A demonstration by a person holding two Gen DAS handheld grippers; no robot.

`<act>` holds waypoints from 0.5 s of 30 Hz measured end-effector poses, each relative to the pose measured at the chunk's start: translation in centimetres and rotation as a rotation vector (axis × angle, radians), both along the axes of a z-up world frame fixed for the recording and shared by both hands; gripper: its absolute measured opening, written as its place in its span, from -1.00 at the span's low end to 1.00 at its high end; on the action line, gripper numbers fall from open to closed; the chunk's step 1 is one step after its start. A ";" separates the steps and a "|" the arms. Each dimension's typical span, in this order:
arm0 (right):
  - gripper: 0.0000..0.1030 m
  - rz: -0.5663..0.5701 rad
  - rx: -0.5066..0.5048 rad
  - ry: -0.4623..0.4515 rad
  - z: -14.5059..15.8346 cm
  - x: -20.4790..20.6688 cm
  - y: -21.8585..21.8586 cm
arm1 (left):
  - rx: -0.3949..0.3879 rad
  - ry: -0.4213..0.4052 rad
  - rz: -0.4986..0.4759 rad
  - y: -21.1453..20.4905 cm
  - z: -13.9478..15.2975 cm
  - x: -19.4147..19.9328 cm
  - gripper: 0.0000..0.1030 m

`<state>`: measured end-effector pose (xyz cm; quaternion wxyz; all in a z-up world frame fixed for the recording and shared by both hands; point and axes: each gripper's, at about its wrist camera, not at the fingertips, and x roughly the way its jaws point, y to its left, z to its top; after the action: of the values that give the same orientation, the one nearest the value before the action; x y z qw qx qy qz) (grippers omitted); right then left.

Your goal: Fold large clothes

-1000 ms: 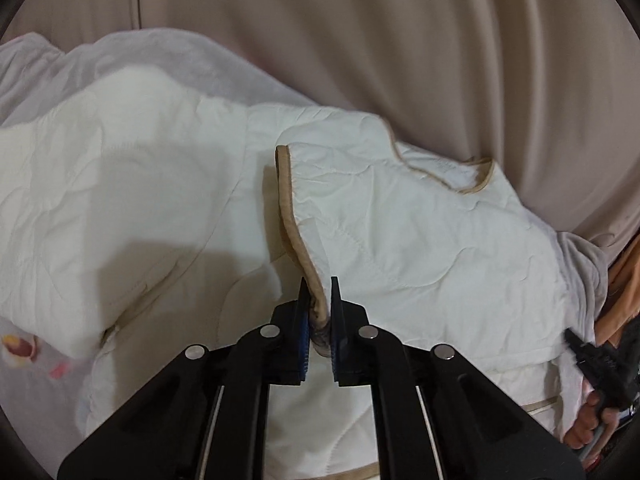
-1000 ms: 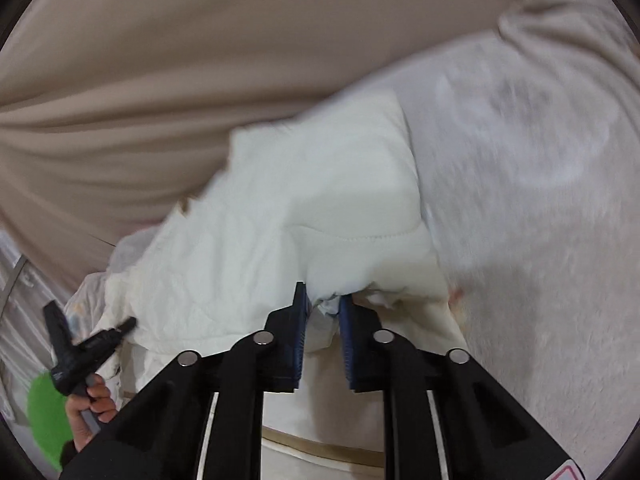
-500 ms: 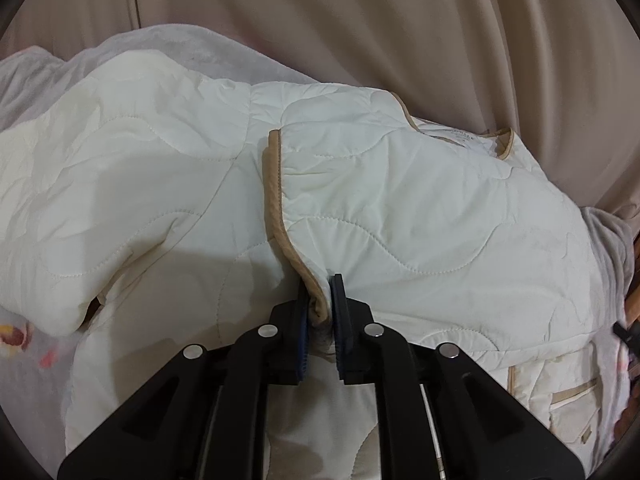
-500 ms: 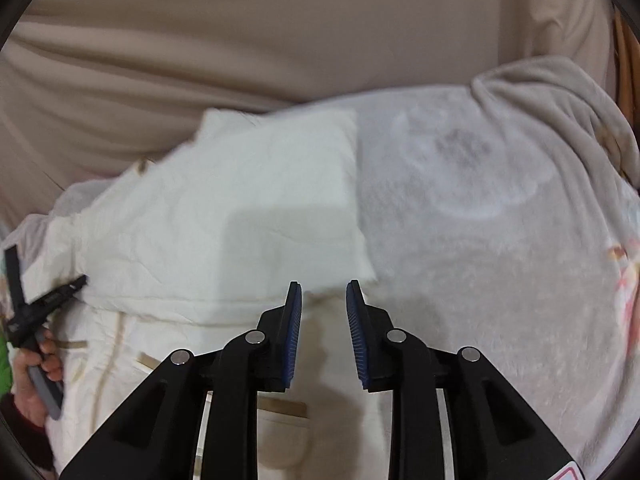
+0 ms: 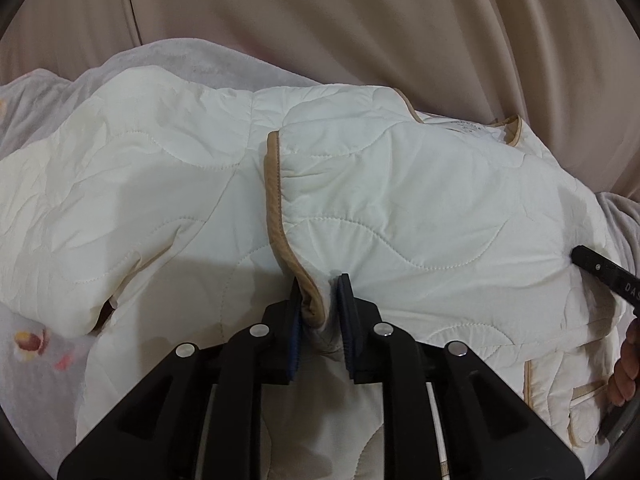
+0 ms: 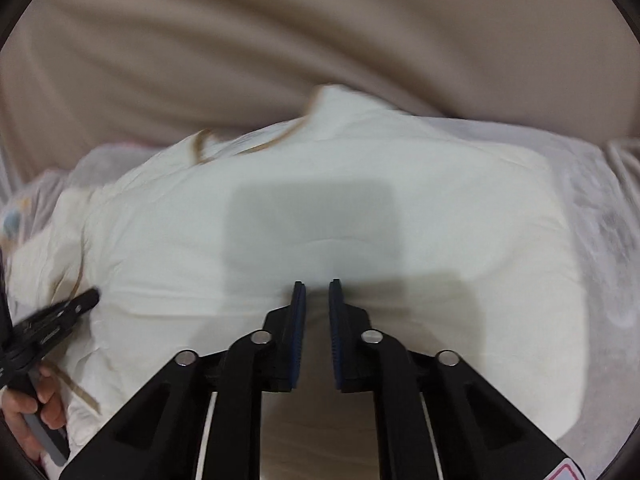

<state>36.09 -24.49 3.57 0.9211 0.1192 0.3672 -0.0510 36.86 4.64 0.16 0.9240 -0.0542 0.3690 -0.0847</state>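
Observation:
A cream quilted jacket (image 5: 420,208) with tan trim lies spread on a pale fleece blanket (image 5: 192,64). My left gripper (image 5: 319,292) is shut on the jacket's tan-trimmed front edge (image 5: 276,200), with fabric pinched between the blue pads. A sleeve (image 5: 80,200) lies folded across at the left. In the right wrist view the jacket (image 6: 360,184) fills the middle, blurred by motion. My right gripper (image 6: 317,292) is open and empty, its tips at the jacket's surface. It also shows at the right edge of the left wrist view (image 5: 604,270).
Beige curtain folds (image 5: 360,20) hang behind the bed. The blanket has small flower prints (image 5: 28,338) at the lower left. A jacket pocket (image 5: 580,400) lies near the person's right hand (image 5: 626,364). The left gripper shows at the left of the right wrist view (image 6: 52,320).
My right gripper let go of the jacket fabric, opened and swung left over the jacket. My left gripper kept its hold on the trimmed edge and lowered it, so the jacket lies flatter.

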 end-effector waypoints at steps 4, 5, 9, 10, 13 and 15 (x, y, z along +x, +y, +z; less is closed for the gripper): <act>-1.00 -0.238 0.081 0.010 0.1 -3.9 -8.5 | -0.009 0.004 -0.003 0.1 -0.1 0.3 -0.65; -0.90 -0.263 0.088 0.006 0.5 -5.3 -9.6 | -0.016 0.002 -0.004 0.2 0.0 0.2 -0.65; -0.25 -0.190 0.106 -0.025 2.5 -12.0 -10.1 | -0.091 -0.003 0.042 3.0 1.5 -2.3 0.06; -0.11 -0.160 0.087 -0.018 2.7 -14.1 -9.4 | -0.107 0.006 0.053 4.2 1.9 -3.4 0.34; 0.19 -0.081 0.053 0.056 1.6 -19.8 -7.3 | -0.114 0.052 0.087 8.1 2.3 -7.7 0.69; 0.20 -0.040 0.060 0.135 -0.1 -23.4 -6.0 | -0.099 0.098 0.107 10.6 2.0 -10.7 0.71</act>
<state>12.71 -30.50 3.44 0.8891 0.1505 0.4273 -0.0660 26.19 15.28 2.12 0.9041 -0.1235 0.4059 -0.0505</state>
